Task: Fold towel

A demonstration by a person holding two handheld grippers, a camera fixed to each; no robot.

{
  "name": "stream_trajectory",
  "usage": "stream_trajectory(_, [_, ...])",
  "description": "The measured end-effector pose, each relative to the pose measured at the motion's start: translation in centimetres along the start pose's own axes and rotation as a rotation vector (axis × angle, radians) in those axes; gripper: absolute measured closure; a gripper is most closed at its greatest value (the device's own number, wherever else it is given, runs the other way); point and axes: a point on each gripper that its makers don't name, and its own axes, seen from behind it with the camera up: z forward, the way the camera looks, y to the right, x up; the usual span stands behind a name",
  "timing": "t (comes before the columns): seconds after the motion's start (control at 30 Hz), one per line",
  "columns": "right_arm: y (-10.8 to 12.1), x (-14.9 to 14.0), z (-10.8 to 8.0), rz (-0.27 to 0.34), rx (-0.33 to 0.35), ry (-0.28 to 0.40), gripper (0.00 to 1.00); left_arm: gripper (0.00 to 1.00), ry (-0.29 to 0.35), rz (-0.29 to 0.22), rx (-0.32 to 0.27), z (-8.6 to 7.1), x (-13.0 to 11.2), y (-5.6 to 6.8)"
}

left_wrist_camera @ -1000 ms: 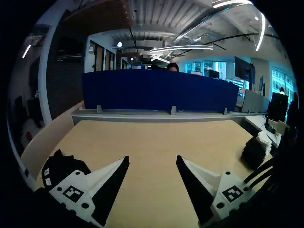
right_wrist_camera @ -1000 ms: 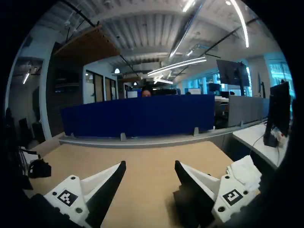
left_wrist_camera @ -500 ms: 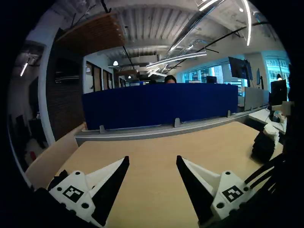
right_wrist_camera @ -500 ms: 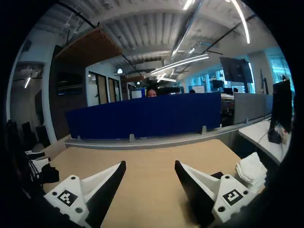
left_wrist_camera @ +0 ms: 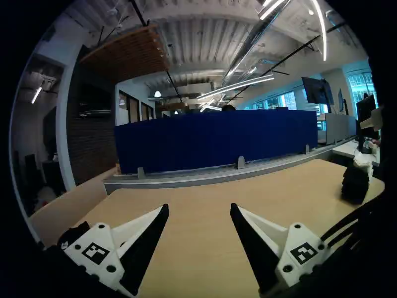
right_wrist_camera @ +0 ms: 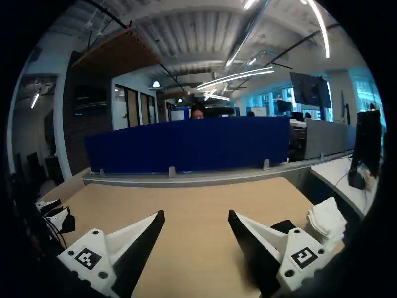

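Towel (right_wrist_camera: 325,221) at table (right_wrist_camera: 198,198) edge as before; left gripper (left_wrist_camera: 198,238), right gripper (right_wrist_camera: 196,238): fingers apart, empty.

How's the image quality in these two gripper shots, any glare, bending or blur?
Left gripper view: long ceiling light strips blow out to white; the fisheye bows the blue fabric divider panel; the pale wooden tabletop is evenly lit, without glare. Right gripper view: sharp in the centre; the folded white towel near the edge looks squeezed and dimmer.

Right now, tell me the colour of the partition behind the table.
Dark blue partition; right gripper view shows it best.
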Motion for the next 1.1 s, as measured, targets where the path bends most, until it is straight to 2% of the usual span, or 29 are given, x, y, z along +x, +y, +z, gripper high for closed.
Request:
stream_trajectory(0.3, [-2.1, -2.9, 1.0, -0.025, 0.021, -0.007, 0.00, 0.08, 0.025, -0.020, 0.024, 0.8, -5.3, -1.0])
stream_trajectory(0.47, [-2.8, -4.9, 1.4, -0.032, 0.032, -0.034, 0.00, 0.08, 0.034, -0.037, 0.029, 0.9, -7.3, -1.2])
stream_trajectory(0.77, [-3.8, -5.9, 2.4, -0.032, 0.052, -0.047, 0.00, 0.08, 0.084, -0.093, 0.042, 0.2, -6.9, -2.1])
stream_trajectory(1.1, [-4.0, -5.4, 2.8, -0.027, 0.054, -0.038, 0.00, 0.08, 0.092, -0.096, 0.050, -0.2, -6.9, -2.3])
